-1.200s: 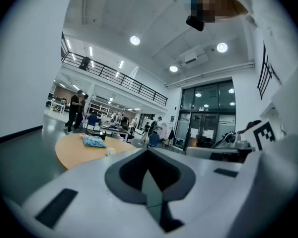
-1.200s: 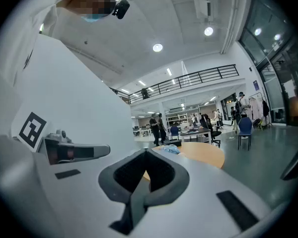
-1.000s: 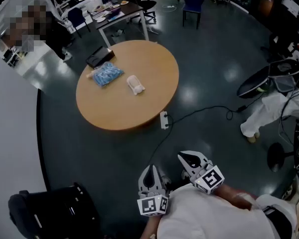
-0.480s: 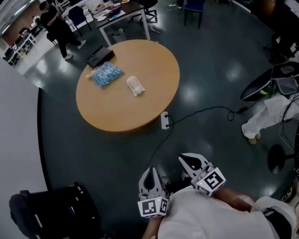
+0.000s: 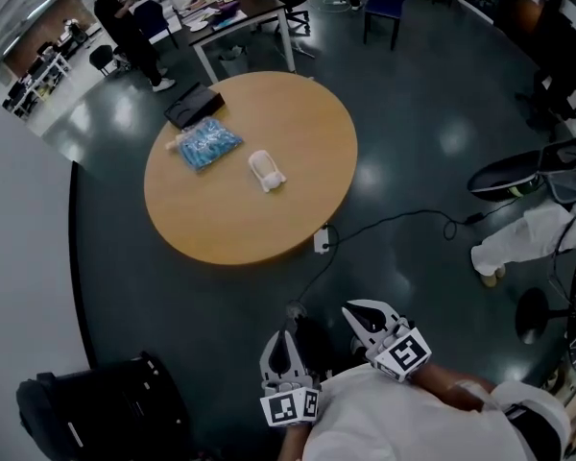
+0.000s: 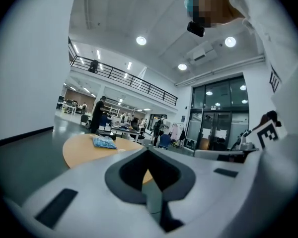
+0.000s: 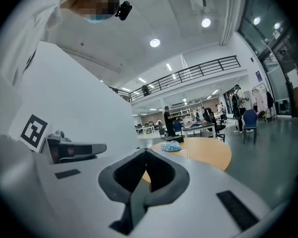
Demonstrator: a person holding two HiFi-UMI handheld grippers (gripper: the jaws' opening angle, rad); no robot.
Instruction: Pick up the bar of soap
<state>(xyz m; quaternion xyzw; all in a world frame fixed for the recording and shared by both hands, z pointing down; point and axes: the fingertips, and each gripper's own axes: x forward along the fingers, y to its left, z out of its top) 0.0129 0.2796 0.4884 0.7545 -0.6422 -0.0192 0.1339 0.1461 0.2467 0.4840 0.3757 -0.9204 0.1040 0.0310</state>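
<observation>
The bar of soap [image 5: 266, 171] is a small white block lying near the middle of a round wooden table [image 5: 298, 209], far ahead of both grippers. In the right gripper view the soap [image 7: 183, 153] is a tiny pale shape on the tabletop. My left gripper [image 5: 285, 338] and right gripper [image 5: 359, 307] hang close to my body at the bottom of the head view, over the dark floor and well short of the table. Both point towards it. The left gripper [image 6: 148, 150] has its jaws together with nothing between them. So does the right gripper [image 7: 145, 150].
A blue packet [image 5: 208, 145] and a flat black item [image 5: 194, 105] lie on the table's far left. A power strip [image 5: 320, 241] with a cable lies on the floor by the near rim. A black bag [image 5: 106, 406] sits at lower left. A person [image 5: 125, 27] stands beyond the table.
The table sits slightly lower and nearer in the head view. Both grippers have dropped a little towards the bottom edge. The person in the background has walked on.
</observation>
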